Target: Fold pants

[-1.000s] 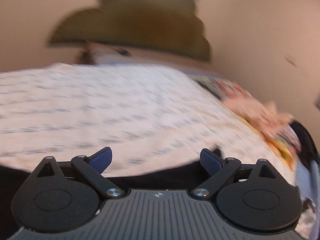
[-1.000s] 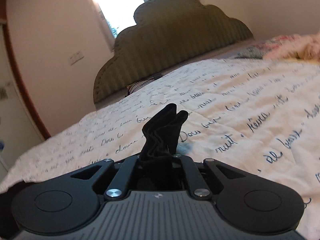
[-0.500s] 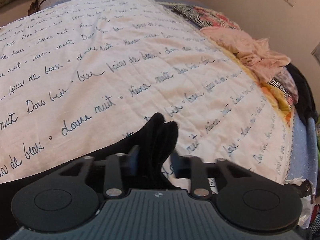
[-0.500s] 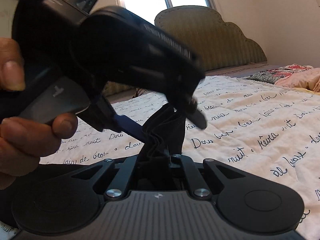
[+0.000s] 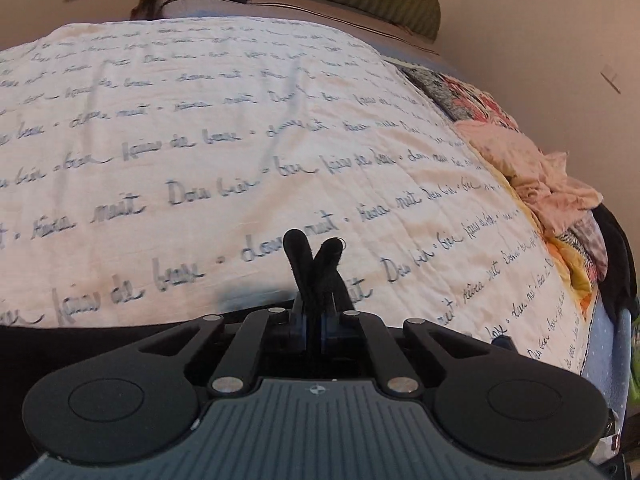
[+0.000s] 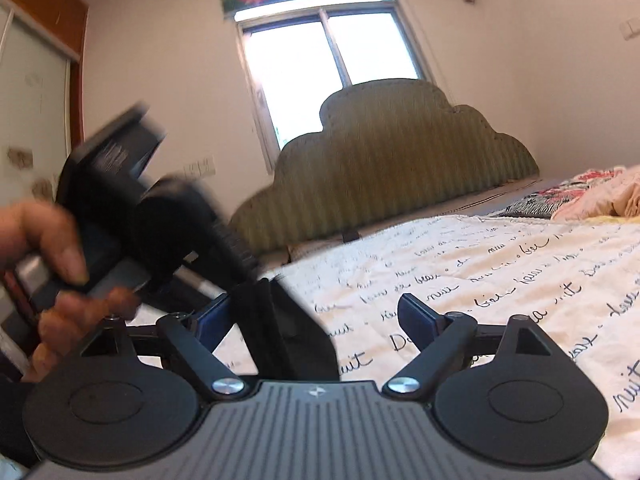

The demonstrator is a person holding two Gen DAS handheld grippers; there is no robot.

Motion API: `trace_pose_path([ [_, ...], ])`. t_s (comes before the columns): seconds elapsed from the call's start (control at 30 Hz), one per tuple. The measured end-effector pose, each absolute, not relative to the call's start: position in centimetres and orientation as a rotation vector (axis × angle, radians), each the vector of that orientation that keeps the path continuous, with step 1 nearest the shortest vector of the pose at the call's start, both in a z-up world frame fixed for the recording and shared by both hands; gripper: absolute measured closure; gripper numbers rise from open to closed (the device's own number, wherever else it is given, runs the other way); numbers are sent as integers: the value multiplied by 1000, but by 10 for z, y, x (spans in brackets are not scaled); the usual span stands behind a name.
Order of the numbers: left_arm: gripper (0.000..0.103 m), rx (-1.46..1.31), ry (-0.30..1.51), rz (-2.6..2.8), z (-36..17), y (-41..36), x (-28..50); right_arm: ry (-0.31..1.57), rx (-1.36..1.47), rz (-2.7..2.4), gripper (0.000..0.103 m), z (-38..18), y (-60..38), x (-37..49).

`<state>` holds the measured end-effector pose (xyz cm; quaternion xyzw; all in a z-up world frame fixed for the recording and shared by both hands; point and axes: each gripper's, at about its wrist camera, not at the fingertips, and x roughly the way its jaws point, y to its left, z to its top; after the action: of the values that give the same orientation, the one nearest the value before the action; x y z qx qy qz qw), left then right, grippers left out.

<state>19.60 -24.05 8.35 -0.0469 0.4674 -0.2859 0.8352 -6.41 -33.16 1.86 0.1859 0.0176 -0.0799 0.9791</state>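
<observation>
The black pants are pinched in my left gripper, which is shut on a bunched fold that sticks up past the fingertips. More black cloth lies along the near left edge of the left wrist view. In the right wrist view the pants hang between the jaws of my right gripper, which stand wide open; the cloth only touches the left blue finger. The left gripper, blurred and held by a hand, grips that cloth from above left.
The bed carries a cream cover with dark script. A pile of pink and patterned clothes lies at its right edge. A green scalloped headboard and a window stand behind. A wardrobe is at left.
My left gripper went from open to shut on the pants. My right gripper was shut on the pants and has opened and let go. The left gripper moved in over the right one.
</observation>
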Motion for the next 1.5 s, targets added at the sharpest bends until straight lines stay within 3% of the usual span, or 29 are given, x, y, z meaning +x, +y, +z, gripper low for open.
trace_pose_path([
  [0.27,96,-112,906,-415,84,-100,163,133,740,-202,14,-3,-389,-57],
  [0.53,97,-190,921,-248,66,14,150,197,810,-242,14,-14,-394,-50],
  [1.03,93,-385,939,-300,31,54,151,299,669,-281,14,-1,-370,-34],
  [1.5,92,-386,925,-318,26,55,150,363,596,-286,14,2,-359,-23],
])
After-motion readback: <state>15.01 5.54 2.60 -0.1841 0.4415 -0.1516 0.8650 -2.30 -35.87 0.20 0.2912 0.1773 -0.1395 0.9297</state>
